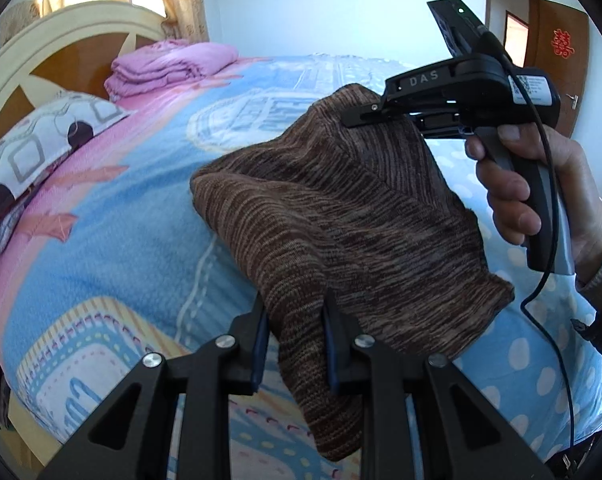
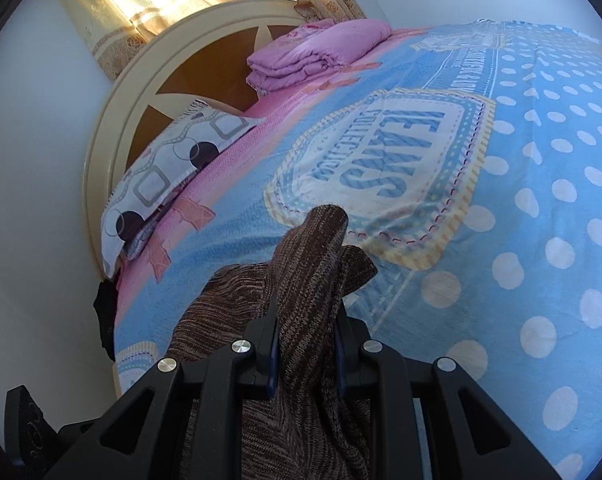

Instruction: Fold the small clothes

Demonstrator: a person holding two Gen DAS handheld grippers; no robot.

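The bed (image 2: 521,160) spreads out beyond and below both claws, covered by a blue, pink and polka-dot blanket (image 1: 113,240). Far ahead of the claws, by the headboard (image 2: 113,120), lie a folded pink quilt (image 2: 321,52) and a patterned pillow (image 2: 173,160).

The brown knit garment (image 1: 361,220) hangs in the air between the two claws, clear of the blanket as far as can be seen. The left claw (image 1: 295,344) is closed on a bunched fold of it, with cloth trailing down past the fingers. The right claw (image 2: 305,344) is likewise clamped on a gathered edge, a tongue of knit poking forward beyond its tips.

The knit looks soft, light and stretchy; it will likely sag and fold wherever unsupported, and thick bunches may slip unevenly. Better holds would probably be two corners of one edge, pulled apart to flatten it before laying it on the bed.
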